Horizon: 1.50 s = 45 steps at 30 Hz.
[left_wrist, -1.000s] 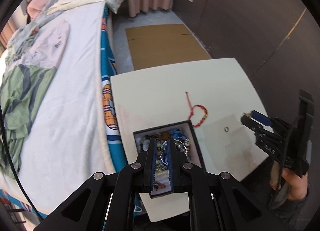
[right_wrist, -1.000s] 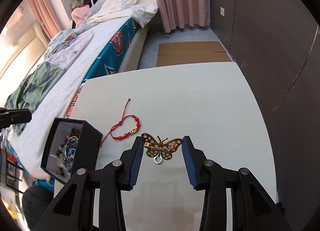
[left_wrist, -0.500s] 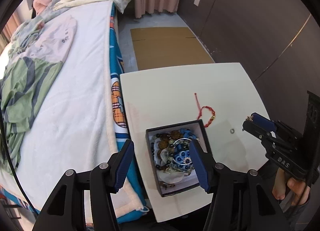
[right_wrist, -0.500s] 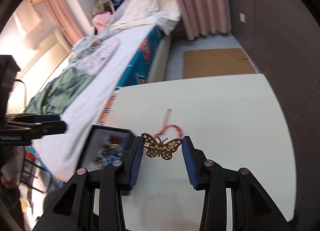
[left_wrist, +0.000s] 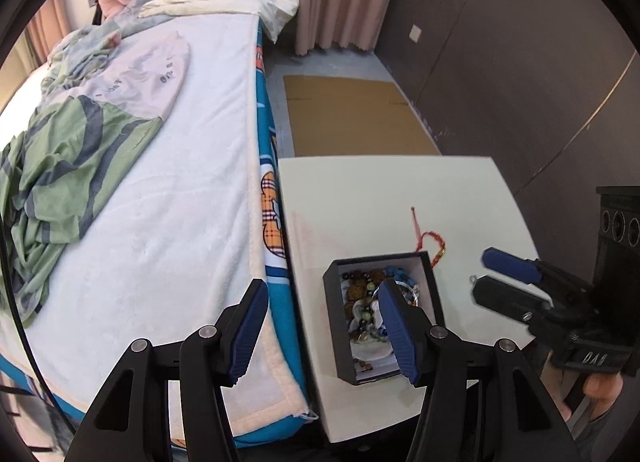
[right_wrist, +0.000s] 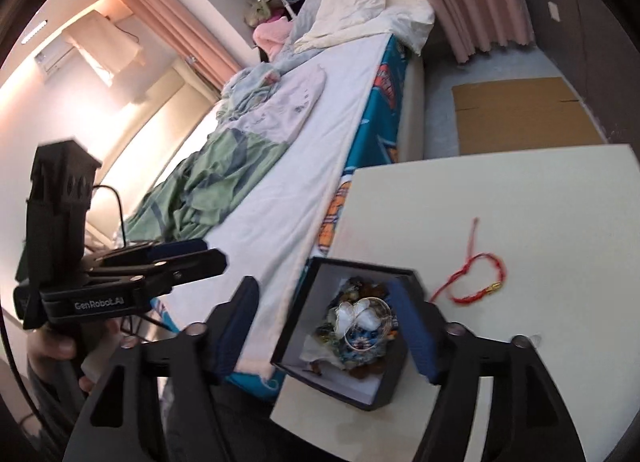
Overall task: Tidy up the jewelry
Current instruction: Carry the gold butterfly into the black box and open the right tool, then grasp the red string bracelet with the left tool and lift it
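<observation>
The pale square tabletop (left_wrist: pixel 392 190) is mostly bare on its far half. The black rectangular jewelry box (right_wrist: pixel 320 372), long axis running away from the near edge, sits at the bedside corner. Beside it lies the red beaded cord bracelet (right_wrist: pixel 476 282). The right gripper (right_wrist: pixel 328 326) gapes over the box; the left gripper (left_wrist: pixel 320 326) is spread wide too. A small ring (left_wrist: pixel 473 279) seems to lie nearby.

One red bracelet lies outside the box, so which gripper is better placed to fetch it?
Right. The red bracelet lies on the table right of the box, nearer the open right gripper; the left gripper hangs open toward the bed.
</observation>
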Motion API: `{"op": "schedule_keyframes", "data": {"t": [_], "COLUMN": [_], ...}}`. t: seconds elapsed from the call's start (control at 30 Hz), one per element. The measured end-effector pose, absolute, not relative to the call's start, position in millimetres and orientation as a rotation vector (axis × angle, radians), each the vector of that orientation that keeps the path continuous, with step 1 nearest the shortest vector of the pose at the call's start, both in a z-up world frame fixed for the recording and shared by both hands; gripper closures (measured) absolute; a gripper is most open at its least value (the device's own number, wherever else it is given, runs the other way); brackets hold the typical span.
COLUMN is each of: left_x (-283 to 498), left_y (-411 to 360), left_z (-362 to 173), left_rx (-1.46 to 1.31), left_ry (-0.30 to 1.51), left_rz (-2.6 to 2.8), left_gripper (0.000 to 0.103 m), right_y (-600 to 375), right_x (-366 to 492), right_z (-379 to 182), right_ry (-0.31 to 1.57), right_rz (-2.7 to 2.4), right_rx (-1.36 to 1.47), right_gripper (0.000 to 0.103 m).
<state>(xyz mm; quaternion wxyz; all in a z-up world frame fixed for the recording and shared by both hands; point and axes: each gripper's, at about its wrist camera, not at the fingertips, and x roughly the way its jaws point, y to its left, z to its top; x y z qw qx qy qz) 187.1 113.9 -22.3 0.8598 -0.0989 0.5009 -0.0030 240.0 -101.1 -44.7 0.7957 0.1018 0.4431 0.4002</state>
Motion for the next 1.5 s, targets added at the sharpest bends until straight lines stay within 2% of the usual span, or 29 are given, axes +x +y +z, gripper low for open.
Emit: {"op": "schedule_keyframes", "data": {"t": [0.13, 0.17, 0.2, 0.4, 0.5, 0.67, 1.03, 1.13, 1.2, 1.37, 1.47, 1.5], "left_x": [188.0, 188.8, 190.8, 205.0, 217.1, 239.3, 281.2, 293.1, 299.6, 313.3, 320.6, 322.9], "left_y": [109.2, 106.9, 102.5, 78.4, 59.5, 30.1, -30.7, -43.8, -49.1, -66.7, -72.6, -74.5], "left_z": [-18.5, -17.8, -16.9, -19.9, -25.3, -31.6, -64.3, -79.0, -86.8, -111.6, -128.6, -135.2], "left_rx": [-0.208, -0.204, -0.198, -0.175, -0.141, -0.064, 0.043, 0.056, 0.070, 0.123, 0.145, 0.143], "left_ry": [1.019, 1.014, 1.005, 1.011, 1.037, 1.080, 1.192, 1.243, 1.273, 1.345, 1.387, 1.403], "left_rz": [-0.026, -0.033, -0.043, -0.100, -0.130, -0.179, -0.276, -0.307, -0.300, -0.312, -0.300, -0.300], "left_gripper": [0.044, 0.044, 0.044, 0.044, 0.044, 0.044, 0.046, 0.055, 0.066, 0.068, 0.077, 0.077], "right_y": [-120.5, -126.5, -131.6, -162.6, -185.6, -214.1, -253.5, -259.8, -264.9, -273.6, -275.5, -275.7], "right_x": [247.2, 248.1, 250.4, 268.8, 272.2, 285.8, 302.5, 302.2, 303.6, 304.8, 306.0, 306.9], "right_z": [-23.1, -18.5, -12.8, -0.8, -16.6, -53.5, -91.2, -95.5, -99.0, -108.5, -111.6, -112.8], "right_ry": [0.947, 0.939, 0.929, 0.911, 0.916, 1.041, 1.119, 1.124, 1.128, 1.154, 1.156, 1.160], "right_rz": [0.836, 0.827, 0.815, 0.742, 0.722, 0.616, 0.506, 0.490, 0.468, 0.438, 0.425, 0.424], "right_rx": [0.192, 0.183, 0.164, 0.122, 0.160, 0.206, 0.219, 0.211, 0.205, 0.207, 0.194, 0.193], "right_gripper": [0.030, 0.024, 0.022, 0.022, 0.022, 0.022, 0.022, 0.022, 0.022, 0.022, 0.022, 0.023]}}
